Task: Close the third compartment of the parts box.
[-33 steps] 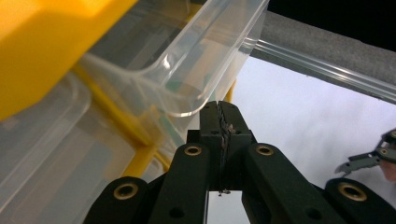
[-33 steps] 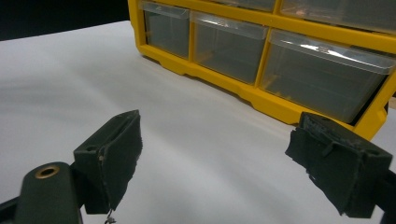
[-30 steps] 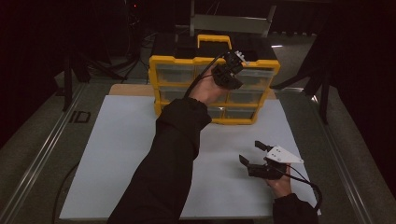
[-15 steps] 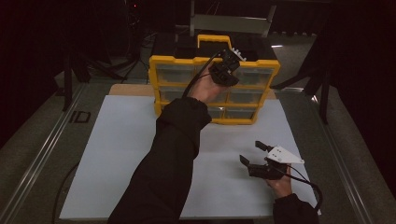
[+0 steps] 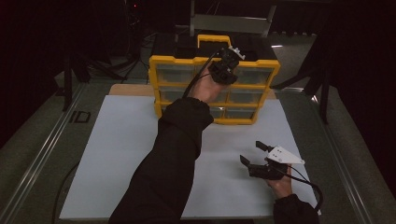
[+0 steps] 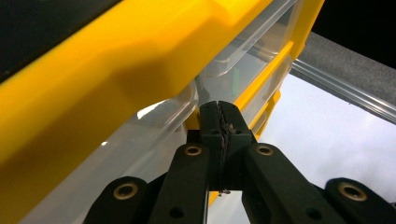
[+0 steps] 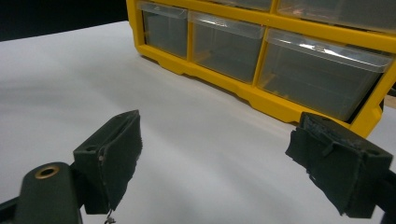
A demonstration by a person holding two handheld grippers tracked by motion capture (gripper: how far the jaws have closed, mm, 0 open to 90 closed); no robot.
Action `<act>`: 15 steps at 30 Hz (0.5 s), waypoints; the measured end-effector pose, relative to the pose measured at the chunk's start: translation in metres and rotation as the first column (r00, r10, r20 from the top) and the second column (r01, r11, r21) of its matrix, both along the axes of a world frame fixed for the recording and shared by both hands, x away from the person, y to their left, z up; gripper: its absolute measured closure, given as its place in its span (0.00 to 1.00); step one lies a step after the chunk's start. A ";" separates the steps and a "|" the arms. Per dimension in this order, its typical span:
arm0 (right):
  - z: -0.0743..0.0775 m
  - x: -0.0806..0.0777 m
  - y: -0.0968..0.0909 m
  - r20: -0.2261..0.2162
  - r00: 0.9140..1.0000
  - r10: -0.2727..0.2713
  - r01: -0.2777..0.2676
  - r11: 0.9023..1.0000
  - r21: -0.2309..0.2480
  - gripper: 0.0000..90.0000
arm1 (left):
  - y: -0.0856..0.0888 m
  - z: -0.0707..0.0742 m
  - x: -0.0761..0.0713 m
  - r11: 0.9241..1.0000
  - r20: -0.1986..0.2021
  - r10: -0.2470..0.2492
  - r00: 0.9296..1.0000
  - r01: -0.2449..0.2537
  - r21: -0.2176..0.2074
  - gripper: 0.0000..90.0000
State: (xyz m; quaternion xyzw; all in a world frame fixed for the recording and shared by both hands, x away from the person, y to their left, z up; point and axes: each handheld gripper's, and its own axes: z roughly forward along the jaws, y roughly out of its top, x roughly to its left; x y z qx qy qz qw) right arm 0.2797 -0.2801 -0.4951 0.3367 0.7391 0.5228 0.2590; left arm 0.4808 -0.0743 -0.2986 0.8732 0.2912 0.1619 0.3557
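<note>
Two grippers seen. Left gripper point(image 5: 227, 62) raised to top row of yellow drawer box point(image 5: 159, 84) at back of tabletop point(image 5: 116, 149), jaws pressed tight together, nothing held, likely to push or hook clear drawer point(image 6: 154, 126). Right gripper point(image 5: 254, 154) rested low, jaws wide, kept free.

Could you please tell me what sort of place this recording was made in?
Probably a lab recording bench: a white work mat on a dark table, a yellow drawer organizer, and black drapes behind.

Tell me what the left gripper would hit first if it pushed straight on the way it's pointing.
Most likely the clear drawer in the top row of the yellow drawer cabinet. The left gripper is shut, its tips at the drawer front; contact can't be confirmed.
</note>
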 end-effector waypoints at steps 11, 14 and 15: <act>0.000 0.000 0.000 0.001 1.000 0.000 0.000 1.000 -0.001 0.17 | 0.004 -0.004 -0.006 0.998 -0.011 -0.061 0.998 0.061 0.010 0.95; 0.000 0.000 0.000 0.001 1.000 0.000 0.000 1.000 -0.002 0.17 | 0.006 -0.004 -0.009 0.996 -0.015 -0.084 0.996 0.085 0.014 0.91; 0.000 0.000 0.000 0.002 1.000 0.000 0.000 1.000 -0.002 0.17 | 0.006 -0.004 -0.010 0.995 -0.016 -0.095 0.995 0.096 0.016 0.88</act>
